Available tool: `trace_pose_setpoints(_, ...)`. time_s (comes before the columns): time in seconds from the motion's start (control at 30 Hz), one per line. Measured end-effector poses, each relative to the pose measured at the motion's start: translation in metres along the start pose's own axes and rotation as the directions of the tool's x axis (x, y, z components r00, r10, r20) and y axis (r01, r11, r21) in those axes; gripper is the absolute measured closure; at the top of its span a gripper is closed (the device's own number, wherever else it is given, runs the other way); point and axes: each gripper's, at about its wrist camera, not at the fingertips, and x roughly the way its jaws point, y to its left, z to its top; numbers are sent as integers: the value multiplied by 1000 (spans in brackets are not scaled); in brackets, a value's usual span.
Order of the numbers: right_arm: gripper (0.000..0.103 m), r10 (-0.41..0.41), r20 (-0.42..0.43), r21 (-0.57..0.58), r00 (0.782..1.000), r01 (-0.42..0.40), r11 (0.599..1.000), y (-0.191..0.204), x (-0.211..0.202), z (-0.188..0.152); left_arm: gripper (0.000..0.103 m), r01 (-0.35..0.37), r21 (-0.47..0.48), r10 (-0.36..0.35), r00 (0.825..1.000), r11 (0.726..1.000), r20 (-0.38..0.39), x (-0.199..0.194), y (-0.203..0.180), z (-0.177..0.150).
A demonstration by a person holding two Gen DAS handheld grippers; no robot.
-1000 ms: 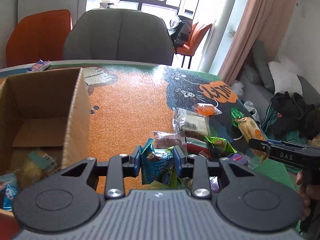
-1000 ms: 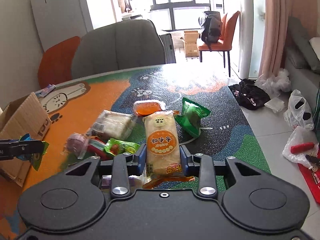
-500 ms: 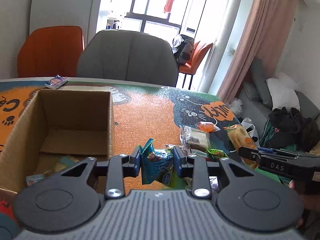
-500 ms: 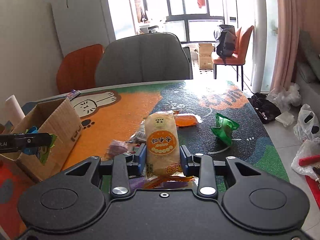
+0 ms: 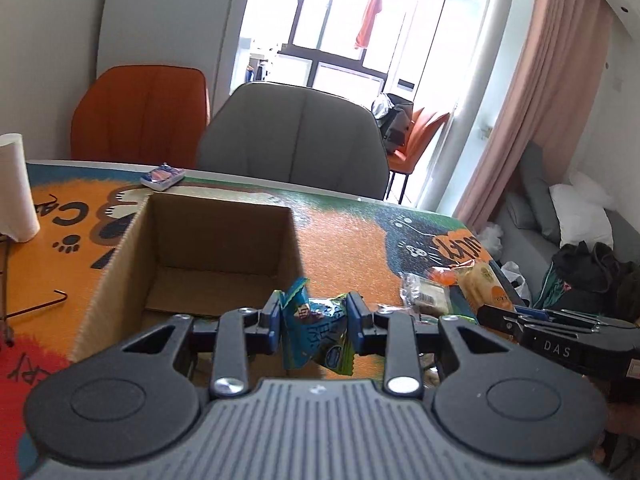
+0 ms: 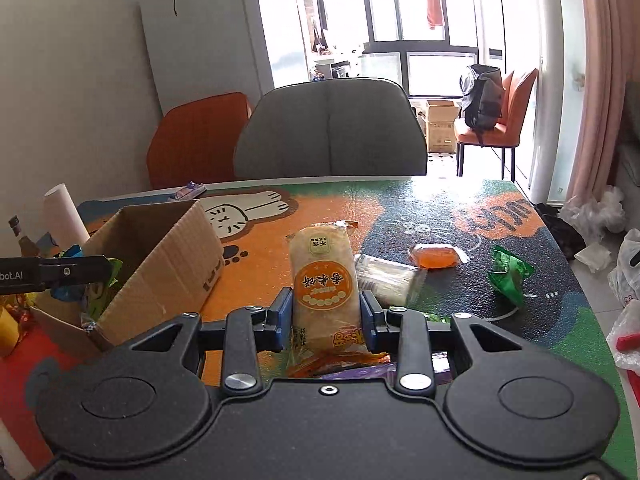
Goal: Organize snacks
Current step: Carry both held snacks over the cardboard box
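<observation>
Both grippers pinching snacks: left gripper [image 5: 314,322] a blue packet [image 5: 316,334], right gripper [image 6: 325,320] a half-hidden rice-cake pack [image 6: 324,280].

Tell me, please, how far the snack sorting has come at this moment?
Partly done. A few packets already lie in the cardboard box. In hand: the left gripper is shut on a blue snack packet at the box, and the right gripper is shut on an orange cake packet. Left on the table: a clear-wrapped snack, an orange jelly packet and a green packet.

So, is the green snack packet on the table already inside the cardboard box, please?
No, the green packet lies on the mat, far right of the cardboard box.
</observation>
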Motion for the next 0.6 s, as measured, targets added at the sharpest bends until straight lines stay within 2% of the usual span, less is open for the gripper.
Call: trace_pose_setpoints(0.6, 70, 51, 5, -65, 999, -50, 997, 48, 10, 15, 71, -108, -67, 108, 994, 992, 1, -2, 62, 12)
